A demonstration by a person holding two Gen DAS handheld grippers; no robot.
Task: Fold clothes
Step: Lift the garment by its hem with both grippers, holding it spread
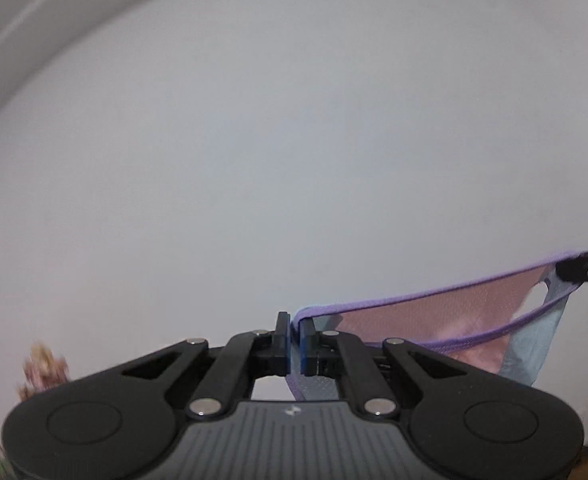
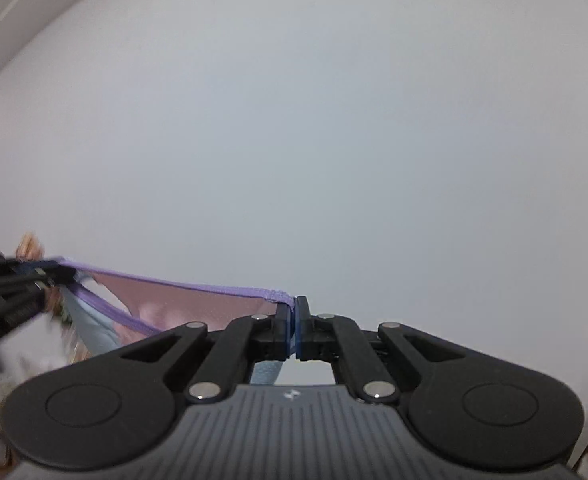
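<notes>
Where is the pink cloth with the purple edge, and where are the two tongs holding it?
pink cloth (image 1: 421,316): left wrist view, on the pink mesh panel.
left tongs (image 1: 294,340): left wrist view, between the tips, shut on the purple edge.
right tongs (image 2: 295,328): right wrist view, between the tips, shut on the purple edge.

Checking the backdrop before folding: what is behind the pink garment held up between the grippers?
Behind the pink garment is only a plain white wall; its lower hanging part is hidden by the gripper bodies.
</notes>
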